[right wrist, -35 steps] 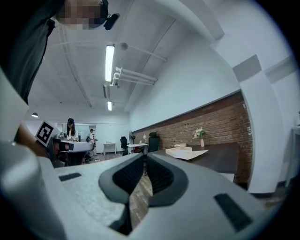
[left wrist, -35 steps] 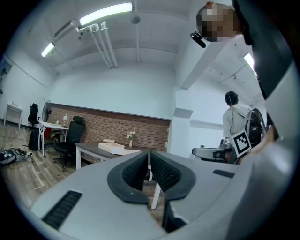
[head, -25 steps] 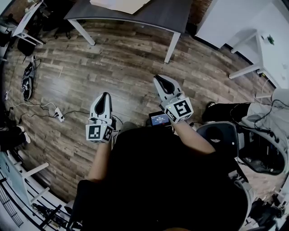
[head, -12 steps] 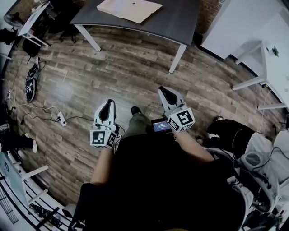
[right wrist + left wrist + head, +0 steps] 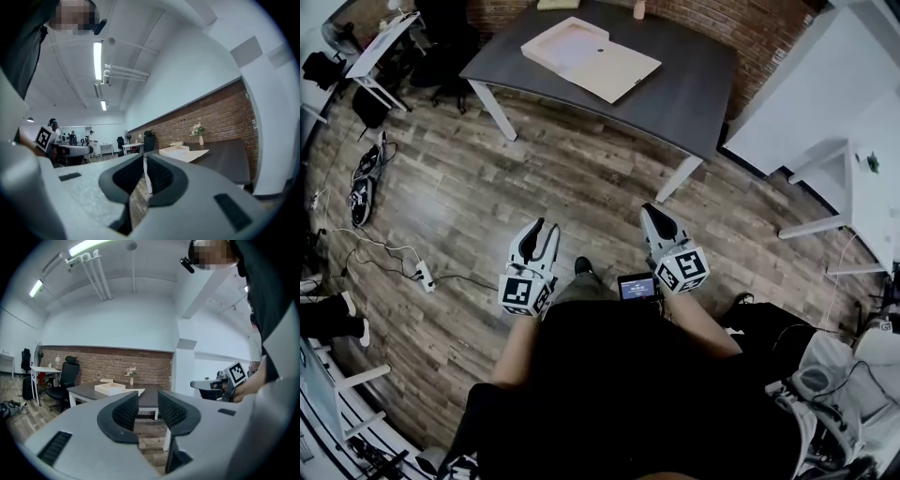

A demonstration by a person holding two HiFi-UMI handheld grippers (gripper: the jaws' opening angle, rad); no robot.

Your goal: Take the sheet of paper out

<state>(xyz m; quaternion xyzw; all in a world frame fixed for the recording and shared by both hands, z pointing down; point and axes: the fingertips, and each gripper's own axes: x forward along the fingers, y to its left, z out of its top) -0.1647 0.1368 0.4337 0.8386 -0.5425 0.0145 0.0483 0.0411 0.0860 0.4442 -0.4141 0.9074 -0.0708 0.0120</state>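
Your left gripper (image 5: 547,227) has just been opening its jaws; they stand wide, with nothing between. Your right gripper (image 5: 652,210) has its jaws together, empty. The open box (image 5: 591,58) lies on the table (image 5: 694,89), well ahead of the 2 grippers; whether paper is inside, I can't tell.

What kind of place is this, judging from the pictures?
Probably an office or workroom: a dark table by a brick wall, a black office chair nearby, and tube lights on the ceiling.
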